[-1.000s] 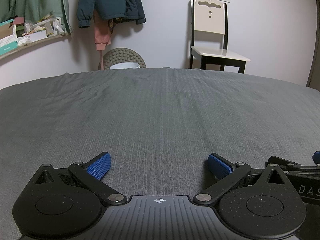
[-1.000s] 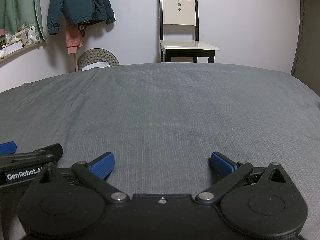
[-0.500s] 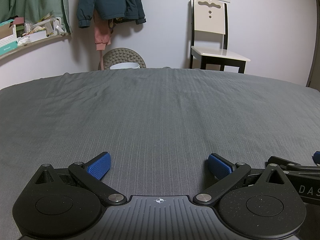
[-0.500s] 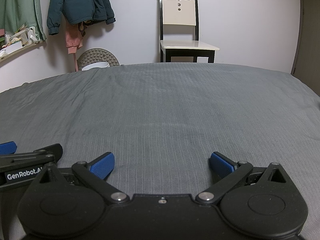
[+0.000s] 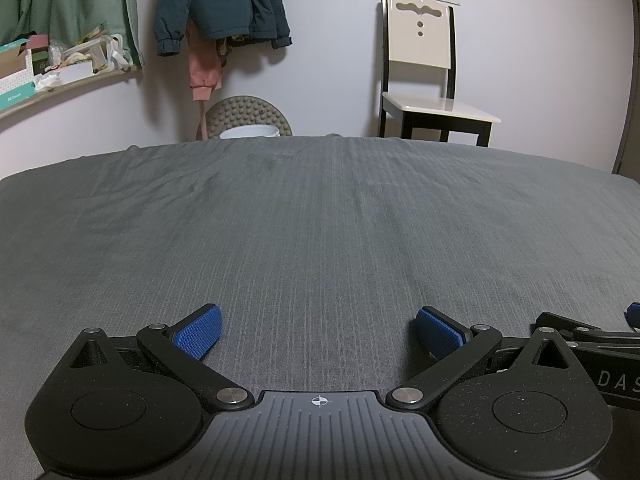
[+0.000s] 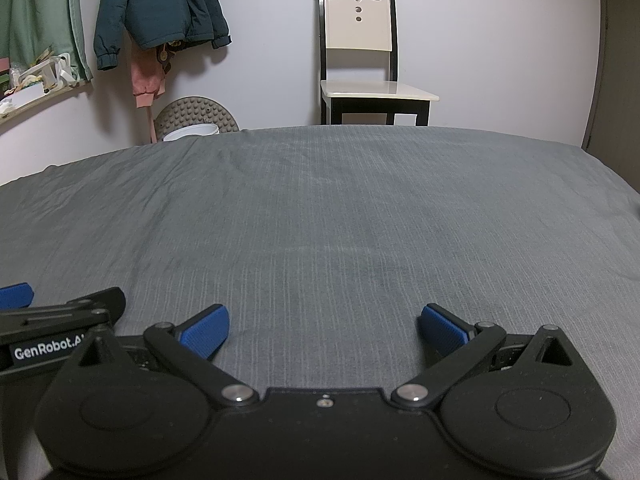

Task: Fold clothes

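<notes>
Grippers: left gripper (image 5: 318, 332), right gripper (image 6: 324, 334) jaws spread, empty | bedsheet (image 5: 320, 220) bare | neighbour gripper cropped

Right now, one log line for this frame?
phase: idle, pre-fold | left tool: open, empty | right tool: open, empty | grey bedspread: no garment on it in view

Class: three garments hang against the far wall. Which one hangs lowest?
The pink garment: its cuff drops below the dark teal jacket it hangs under, and lower than the green garment at the left.
</notes>
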